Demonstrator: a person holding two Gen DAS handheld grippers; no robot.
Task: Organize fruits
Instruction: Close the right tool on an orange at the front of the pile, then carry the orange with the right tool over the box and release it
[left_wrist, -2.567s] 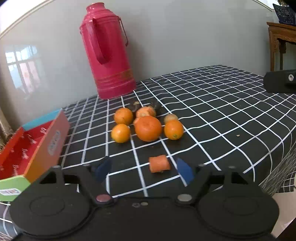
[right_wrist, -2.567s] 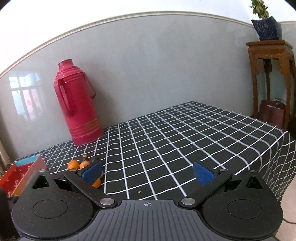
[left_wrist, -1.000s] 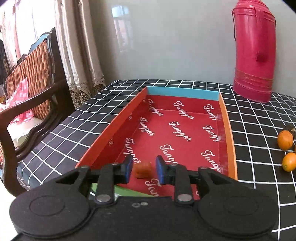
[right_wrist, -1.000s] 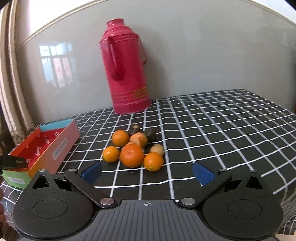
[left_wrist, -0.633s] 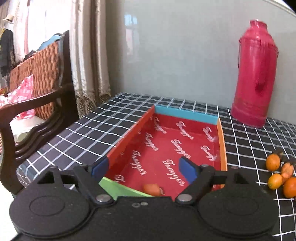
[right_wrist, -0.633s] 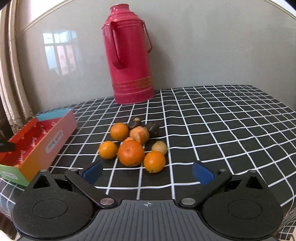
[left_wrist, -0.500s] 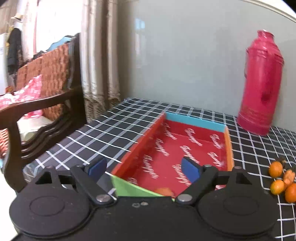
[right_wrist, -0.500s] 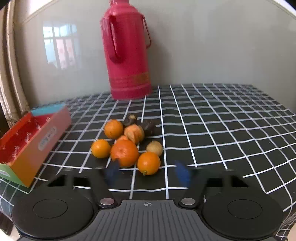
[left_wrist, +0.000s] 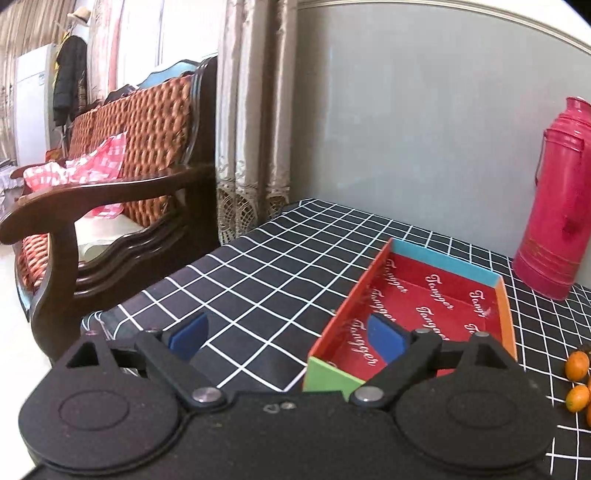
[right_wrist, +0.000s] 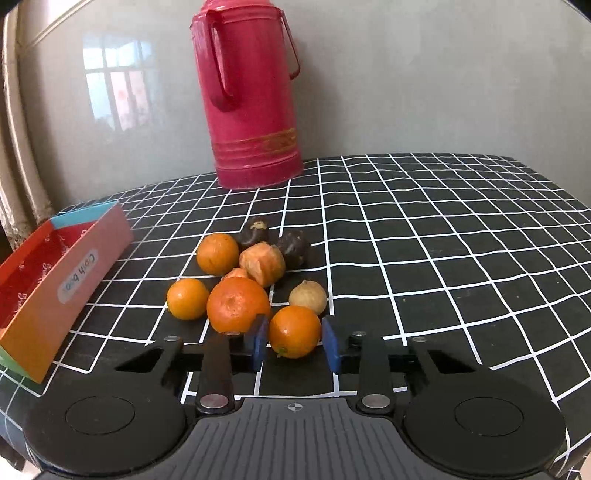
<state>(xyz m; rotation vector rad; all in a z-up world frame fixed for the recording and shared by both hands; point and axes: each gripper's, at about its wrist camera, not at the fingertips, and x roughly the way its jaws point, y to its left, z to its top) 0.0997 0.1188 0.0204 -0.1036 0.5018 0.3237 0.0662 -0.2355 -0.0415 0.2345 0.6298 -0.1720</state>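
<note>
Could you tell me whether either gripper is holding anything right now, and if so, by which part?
The right gripper has just been closing on a small orange, its pads at the fruit's two sides. The left gripper, just opened, holds nothing.

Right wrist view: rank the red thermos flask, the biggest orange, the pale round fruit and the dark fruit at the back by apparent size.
1. Red thermos flask
2. Biggest orange
3. Pale round fruit and dark fruit at the back: alike; the dark one lies farther away, so unranked.

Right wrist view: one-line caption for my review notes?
Right gripper fingers closing around a small orange at the near edge of the fruit pile, red thermos behind, on checked tablecloth.
</note>
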